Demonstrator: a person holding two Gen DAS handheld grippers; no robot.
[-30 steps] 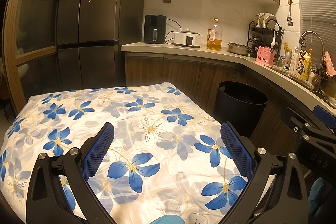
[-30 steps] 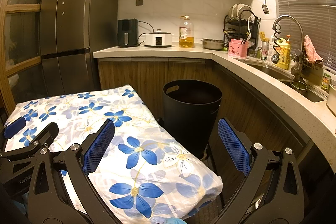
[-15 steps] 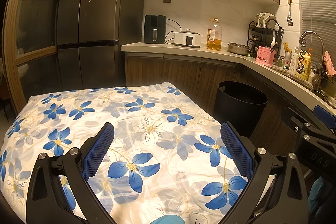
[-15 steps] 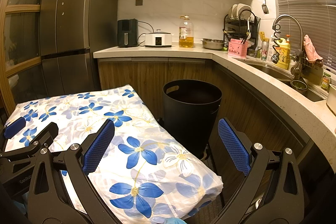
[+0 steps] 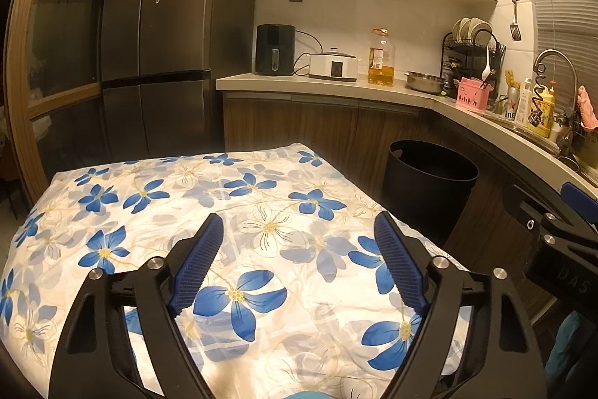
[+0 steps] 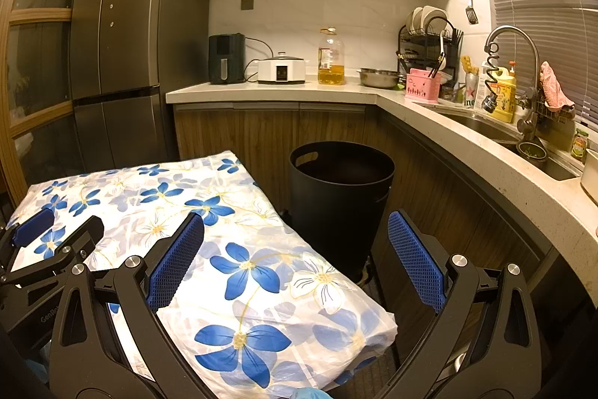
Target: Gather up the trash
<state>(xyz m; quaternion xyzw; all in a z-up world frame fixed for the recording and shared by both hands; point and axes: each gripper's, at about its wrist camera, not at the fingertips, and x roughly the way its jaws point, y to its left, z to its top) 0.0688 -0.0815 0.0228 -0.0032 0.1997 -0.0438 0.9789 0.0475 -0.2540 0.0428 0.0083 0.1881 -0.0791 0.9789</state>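
Gaping empty, left gripper (image 5: 299, 257) and right gripper (image 6: 295, 257); bin (image 6: 342, 197) interior too dark to read

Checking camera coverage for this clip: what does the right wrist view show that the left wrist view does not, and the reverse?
Only the right wrist view shows the sink basin, the jar beside it, and the table's near right corner with floor below.

Only the left wrist view shows the whole width of the flowered tablecloth, including its left edge.

Both show the black bin standing beside the table, the fridge, the oil bottle, the dish rack and the tap. Both grippers, left gripper and right gripper, are open and hold nothing.
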